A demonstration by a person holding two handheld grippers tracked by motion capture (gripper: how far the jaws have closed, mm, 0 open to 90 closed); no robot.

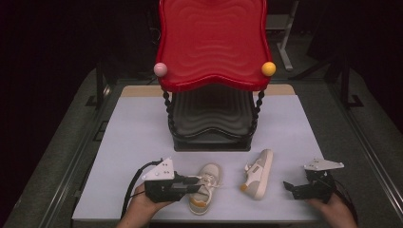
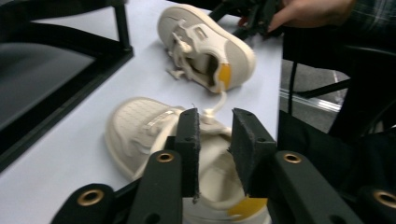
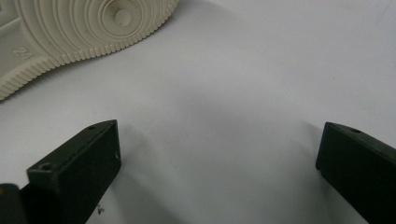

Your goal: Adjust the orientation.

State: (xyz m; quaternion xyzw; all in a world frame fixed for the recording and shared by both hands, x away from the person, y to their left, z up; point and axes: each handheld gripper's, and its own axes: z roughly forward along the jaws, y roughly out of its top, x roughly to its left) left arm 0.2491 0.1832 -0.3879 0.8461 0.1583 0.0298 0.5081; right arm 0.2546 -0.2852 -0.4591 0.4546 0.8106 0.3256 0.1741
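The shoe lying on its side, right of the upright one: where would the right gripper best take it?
Probably the heel collar of the tipped shoe, approached from the right gripper side with one jaw in the opening. Its flat sole faces right, too broad to pinch; the collar rim is thin.

Surface: you work on a flat, pale lavender-white rectangular table top [image 1: 138, 137], with a tan strip along its far edge.
Stand: at 12 o'clock a black-framed shelf stand [image 1: 211, 142] with a glossy red wavy plastic tray on top sits on the table.
Left shoe: near 6 o'clock a small cream sneaker with an orange heel tab [image 1: 205, 187] stands upright.
Right shoe: toward 4 o'clock a matching cream sneaker [image 1: 259, 173] lies tipped on its side, well apart from the first.
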